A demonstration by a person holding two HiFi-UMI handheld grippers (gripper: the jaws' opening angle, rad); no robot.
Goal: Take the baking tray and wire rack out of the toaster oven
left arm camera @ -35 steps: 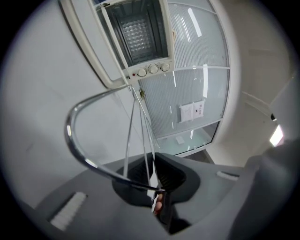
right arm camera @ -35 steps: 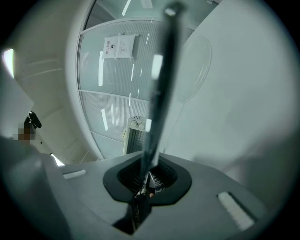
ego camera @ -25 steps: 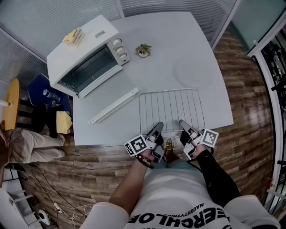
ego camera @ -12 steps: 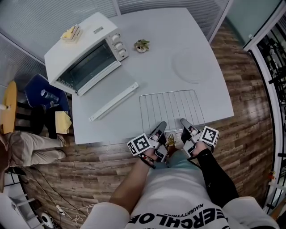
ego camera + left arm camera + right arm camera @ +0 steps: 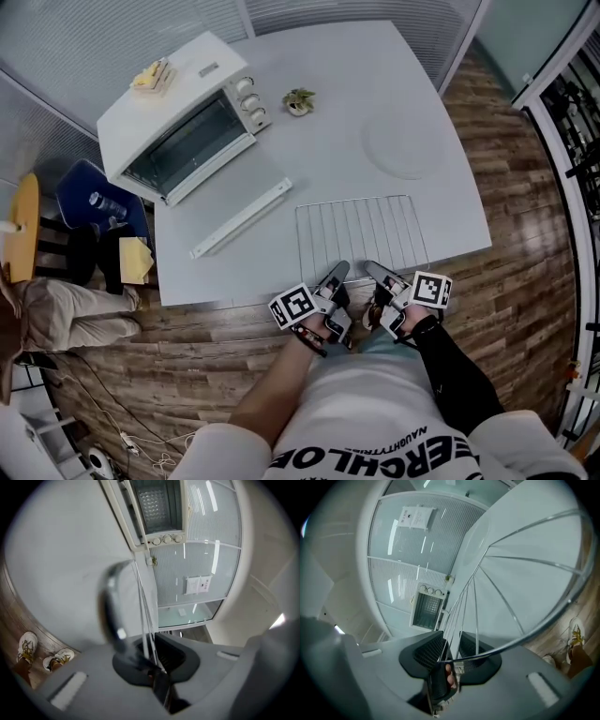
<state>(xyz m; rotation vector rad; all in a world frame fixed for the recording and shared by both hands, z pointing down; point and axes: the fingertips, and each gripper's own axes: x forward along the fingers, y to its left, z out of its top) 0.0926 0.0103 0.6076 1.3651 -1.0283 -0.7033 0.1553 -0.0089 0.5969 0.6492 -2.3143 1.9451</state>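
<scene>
Left hand-held gripper (image 5: 337,273) pinches wire rack (image 5: 361,230) lying out on counter (image 5: 337,141), right hand-held gripper (image 5: 372,270) just loosened around its edge; baking tray not identifiable.

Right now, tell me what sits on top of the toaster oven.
One small yellowish object rests on the toaster oven's white top, toward the end away from the knobs. It is too small to identify. Only the patch beneath it is covered.
</scene>
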